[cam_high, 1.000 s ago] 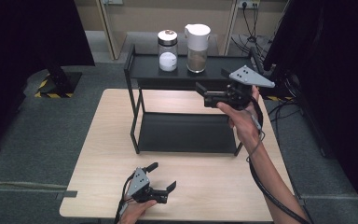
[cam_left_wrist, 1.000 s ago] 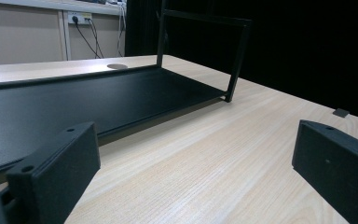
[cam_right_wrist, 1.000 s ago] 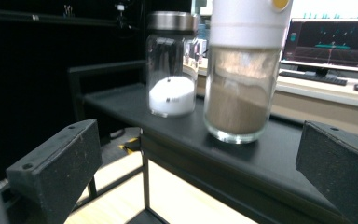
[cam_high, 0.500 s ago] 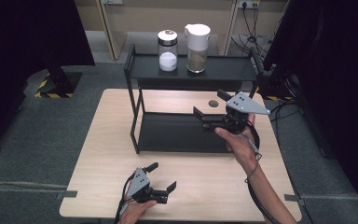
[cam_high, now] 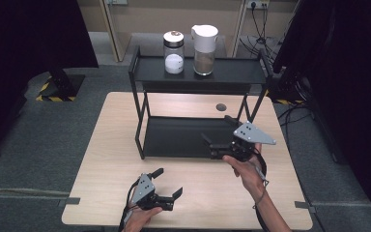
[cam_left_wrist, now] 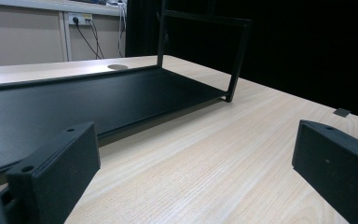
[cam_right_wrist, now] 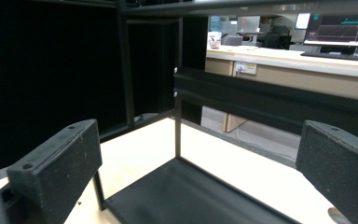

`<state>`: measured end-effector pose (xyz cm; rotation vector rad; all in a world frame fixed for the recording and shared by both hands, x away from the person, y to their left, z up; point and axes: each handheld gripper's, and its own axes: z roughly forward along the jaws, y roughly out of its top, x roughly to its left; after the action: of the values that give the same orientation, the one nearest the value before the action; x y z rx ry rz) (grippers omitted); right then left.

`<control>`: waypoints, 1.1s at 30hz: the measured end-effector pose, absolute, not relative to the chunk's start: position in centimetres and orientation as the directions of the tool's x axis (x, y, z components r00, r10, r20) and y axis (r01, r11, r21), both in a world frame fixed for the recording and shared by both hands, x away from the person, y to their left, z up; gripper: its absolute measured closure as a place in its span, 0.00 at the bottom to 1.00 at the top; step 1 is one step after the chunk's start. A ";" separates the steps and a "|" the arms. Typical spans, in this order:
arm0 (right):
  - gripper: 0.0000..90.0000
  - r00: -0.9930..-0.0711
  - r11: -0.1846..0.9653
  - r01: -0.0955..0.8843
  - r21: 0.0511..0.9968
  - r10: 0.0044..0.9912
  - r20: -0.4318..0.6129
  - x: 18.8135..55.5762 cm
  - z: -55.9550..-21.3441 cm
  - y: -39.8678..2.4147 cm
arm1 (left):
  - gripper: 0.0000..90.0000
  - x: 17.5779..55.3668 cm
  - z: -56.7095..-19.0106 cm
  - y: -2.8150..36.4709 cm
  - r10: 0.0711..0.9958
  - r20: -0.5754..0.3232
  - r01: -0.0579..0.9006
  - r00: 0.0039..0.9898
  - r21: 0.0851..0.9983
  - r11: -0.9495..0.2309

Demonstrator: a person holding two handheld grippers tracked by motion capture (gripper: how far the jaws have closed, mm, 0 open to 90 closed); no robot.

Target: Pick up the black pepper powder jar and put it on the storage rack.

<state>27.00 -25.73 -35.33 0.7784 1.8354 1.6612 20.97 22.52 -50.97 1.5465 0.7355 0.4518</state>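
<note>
- A black two-tier rack is seen standing on the far half of the wooden table.
- On its top shelf, a clear jar with white contents is set at the left, and a white-lidded pitcher with brown contents just to its right.
- The right gripper is held at the near right edge of the rack's lower shelf, its jaws spread wide and empty, pointed left along the shelf.
- The left gripper is held low over the near table edge, its jaws wide apart with nothing between them.
- In the left gripper view, the lower shelf is seen ahead over bare wood.
</note>
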 end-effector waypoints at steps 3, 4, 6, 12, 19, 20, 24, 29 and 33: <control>0.00 -0.692 0.081 0.057 0.995 0.722 -0.019 26.4 -36.5 -25.7 | 0.00 20.9 -51.0 22.5 0.686 -0.140 0.184 0.715 0.983 0.008; 0.00 -0.694 0.083 0.058 0.995 0.720 -0.019 26.2 -36.9 -25.7 | 0.00 20.9 -51.0 22.5 0.687 -0.139 0.183 0.714 0.983 0.009; 0.00 -0.698 0.085 0.064 0.994 0.715 -0.017 25.8 -37.6 -25.7 | 0.00 20.9 -51.0 22.6 0.688 -0.141 0.184 0.712 0.983 0.011; 0.00 -0.701 0.087 0.059 0.994 0.713 -0.020 24.7 -39.4 -25.8 | 0.00 20.9 -51.0 22.6 0.688 -0.141 0.183 0.712 0.983 0.011; 0.00 -0.707 0.081 0.059 0.995 0.707 -0.016 23.4 -41.7 -26.3 | 0.00 21.0 -51.0 22.6 0.691 -0.144 0.186 0.708 0.982 0.014; 0.00 -0.708 0.081 0.061 0.995 0.706 -0.014 23.3 -41.8 -26.3 | 0.00 21.0 -51.0 22.6 0.693 -0.144 0.186 0.707 0.982 0.015; 0.00 -0.709 0.088 0.076 0.993 0.705 -0.009 22.8 -42.7 -26.5 | 0.00 21.0 -51.0 22.6 0.693 -0.147 0.186 0.705 0.982 0.018; 0.00 -0.709 0.081 0.088 0.993 0.705 0.006 22.7 -43.6 -26.5 | 0.00 21.0 -51.0 22.7 0.697 -0.148 0.188 0.702 0.982 0.019; 0.00 -0.714 0.082 0.097 0.992 0.700 0.011 22.7 -44.2 -26.4 | 0.00 21.0 -51.1 22.7 0.701 -0.151 0.189 0.697 0.982 0.023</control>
<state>22.66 -26.44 -44.20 0.7838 1.8916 1.6737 21.04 22.70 -51.07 1.5302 0.7614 0.4625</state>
